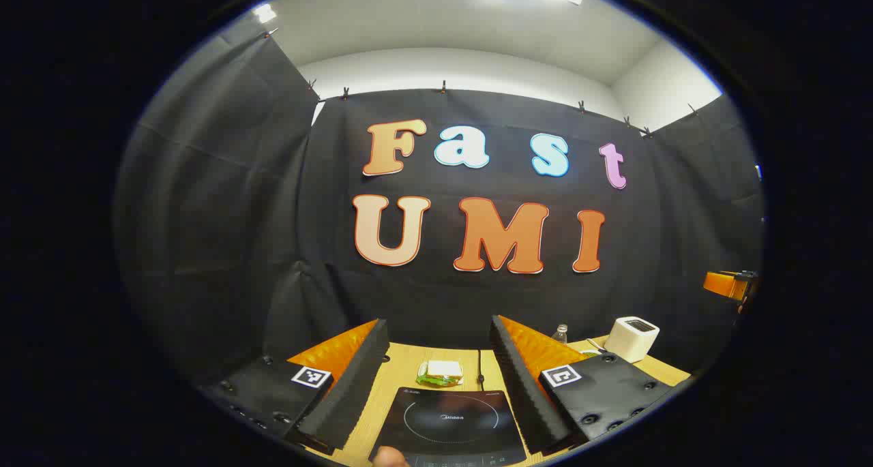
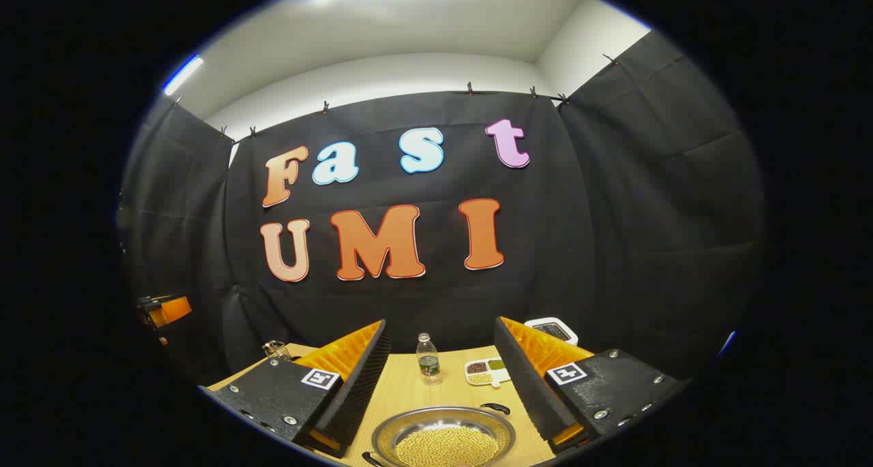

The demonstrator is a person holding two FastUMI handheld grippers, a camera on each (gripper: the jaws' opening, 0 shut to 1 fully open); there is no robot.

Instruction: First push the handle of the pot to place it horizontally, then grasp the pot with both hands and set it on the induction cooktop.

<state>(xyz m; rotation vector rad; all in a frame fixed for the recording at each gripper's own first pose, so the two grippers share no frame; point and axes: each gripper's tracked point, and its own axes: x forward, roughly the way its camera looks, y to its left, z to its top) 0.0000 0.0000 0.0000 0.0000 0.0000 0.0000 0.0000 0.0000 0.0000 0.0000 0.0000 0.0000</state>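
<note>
Right claw wide open, holds nothing. Just past its fingers sits pot on counter, full of small yellow beans. Dark handle pokes out at pot's far right edge, apart from claw.

Left claw also wide open, empty, above induction cooktop.

Risks, my guess:
- Push handle too hard — pot slides or spins too far.
- Lift uneven with two claws — pot tips, beans spill.
- Bottle and small dish stand behind pot — could get bumped.

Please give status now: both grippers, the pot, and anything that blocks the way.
Left gripper and right gripper: jaws open, empty. Pot of beans untouched, off the induction cooktop. Bottle behind pot, no block.
</note>
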